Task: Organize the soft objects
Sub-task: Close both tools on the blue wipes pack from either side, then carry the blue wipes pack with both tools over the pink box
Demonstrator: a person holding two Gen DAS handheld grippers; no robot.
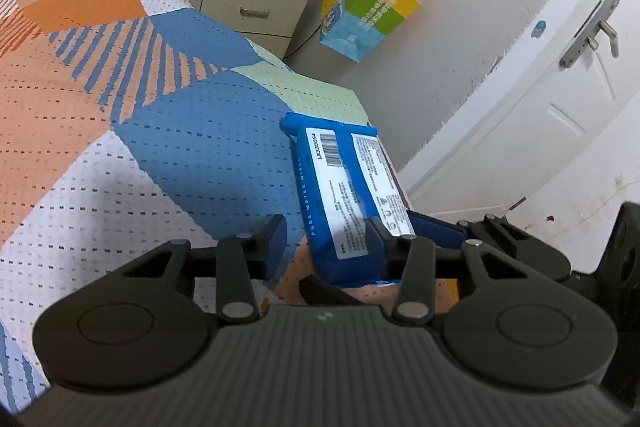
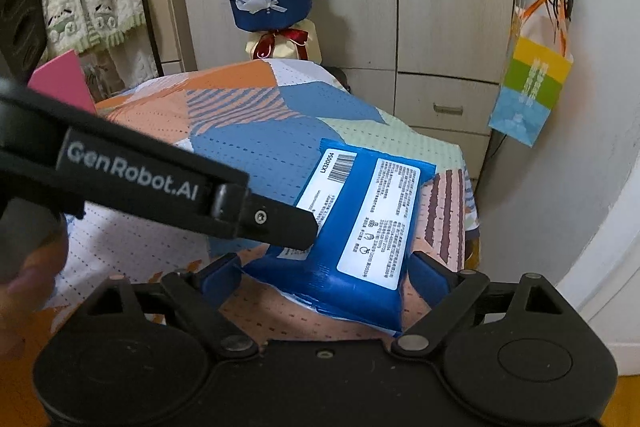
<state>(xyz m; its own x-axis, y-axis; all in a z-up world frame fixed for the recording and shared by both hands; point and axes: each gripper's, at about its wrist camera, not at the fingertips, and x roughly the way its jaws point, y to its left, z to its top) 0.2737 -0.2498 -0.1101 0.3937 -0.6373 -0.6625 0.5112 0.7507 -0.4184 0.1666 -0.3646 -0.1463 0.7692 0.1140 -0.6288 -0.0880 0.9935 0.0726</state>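
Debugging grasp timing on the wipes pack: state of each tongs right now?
Left tongs: open; wipes pack partly between them, one pad clear of it.
Right tongs: open wide, straddling the pack's near end, not clamped.

Plenty of open bedspread was left free on the left, while the wipes pack was crowded against the bed's right edge.

Pale wood-grain wardrobe with drawers behind patterned bed cover; grey wall bearing hung colourful paper bag; white door, metal handle, at right.
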